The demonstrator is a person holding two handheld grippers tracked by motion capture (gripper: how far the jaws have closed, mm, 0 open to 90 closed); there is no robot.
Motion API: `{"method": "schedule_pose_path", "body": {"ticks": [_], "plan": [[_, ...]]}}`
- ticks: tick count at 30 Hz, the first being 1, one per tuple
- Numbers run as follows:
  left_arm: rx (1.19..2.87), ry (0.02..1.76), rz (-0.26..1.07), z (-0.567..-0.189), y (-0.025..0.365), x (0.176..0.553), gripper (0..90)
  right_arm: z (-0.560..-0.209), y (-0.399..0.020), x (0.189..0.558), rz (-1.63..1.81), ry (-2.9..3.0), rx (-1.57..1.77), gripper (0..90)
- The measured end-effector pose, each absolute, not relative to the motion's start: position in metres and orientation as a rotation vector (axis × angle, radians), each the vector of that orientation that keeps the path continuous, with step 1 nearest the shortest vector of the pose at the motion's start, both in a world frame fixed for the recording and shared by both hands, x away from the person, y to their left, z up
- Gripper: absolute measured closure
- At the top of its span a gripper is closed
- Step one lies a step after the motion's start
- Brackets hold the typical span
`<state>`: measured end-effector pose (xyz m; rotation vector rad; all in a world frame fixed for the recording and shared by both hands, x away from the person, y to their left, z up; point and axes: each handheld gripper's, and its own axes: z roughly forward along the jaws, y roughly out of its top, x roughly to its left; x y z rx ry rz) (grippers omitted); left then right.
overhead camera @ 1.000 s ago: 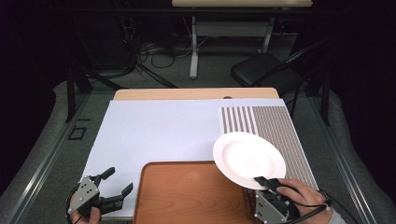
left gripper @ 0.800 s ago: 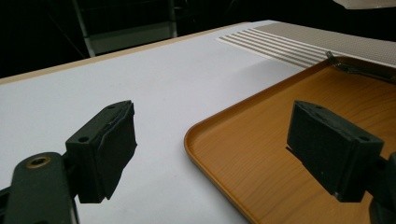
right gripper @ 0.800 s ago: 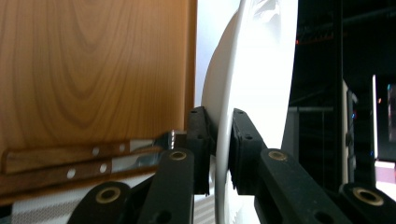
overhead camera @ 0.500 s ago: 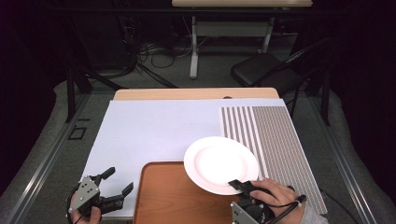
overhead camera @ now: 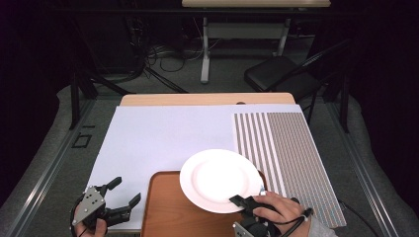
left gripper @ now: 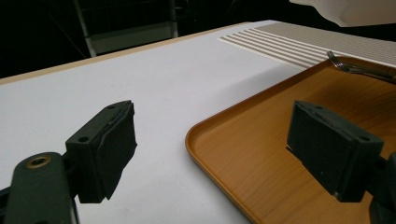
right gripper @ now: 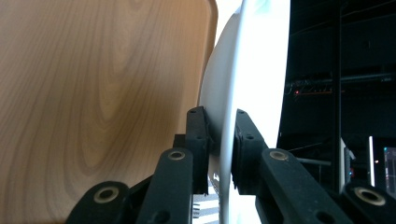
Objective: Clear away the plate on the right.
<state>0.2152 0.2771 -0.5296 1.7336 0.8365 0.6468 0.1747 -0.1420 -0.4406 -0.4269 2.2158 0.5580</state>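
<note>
A round white plate (overhead camera: 221,180) hangs over the right part of a brown wooden tray (overhead camera: 165,215), held by its near rim. My right gripper (overhead camera: 240,200) is shut on that rim. In the right gripper view its pads clamp the plate's edge (right gripper: 252,60) beside the tray's surface (right gripper: 102,84), my right gripper (right gripper: 222,149) being turned on its side. My left gripper (overhead camera: 125,190) rests open at the table's near left corner, holding nothing. In the left gripper view its pads (left gripper: 105,149) stand wide apart above the tray's left rim (left gripper: 205,140). A metal fork (left gripper: 359,70) lies on the tray's far side.
A white sheet (overhead camera: 163,138) covers most of the table, and a grey striped mat (overhead camera: 289,153) lies on its right. A folding chair (overhead camera: 281,74) and a desk frame stand beyond the far edge. Dark rails run along both sides.
My right gripper has carried the plate leftward, from over the striped mat to over the tray. The left gripper has stayed where it was.
</note>
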Motion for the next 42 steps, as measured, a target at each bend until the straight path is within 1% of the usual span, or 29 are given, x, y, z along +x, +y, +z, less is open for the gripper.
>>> {"method": "schedule_pose_path", "body": {"ticks": [12, 23, 40, 42], "plan": [[1.734, 0.838, 0.650, -0.530, 0.277, 0.215, 15.8, -0.444, -0.134, 0.159, 0.542, 2.195, -0.500, 79.2], [1.734, 0.840, 0.648, -0.530, 0.277, 0.215, 15.7, -0.469, -0.120, 0.150, 0.577, 2.252, -0.530, 78.6], [1.738, 0.841, 0.644, -0.530, 0.278, 0.215, 15.7, -0.497, -0.109, 0.158, 0.602, 2.296, -0.582, 78.7], [1.737, 0.840, 0.647, -0.530, 0.278, 0.215, 15.7, -0.497, -0.108, 0.158, 0.553, 2.302, -0.585, 78.6]]}}
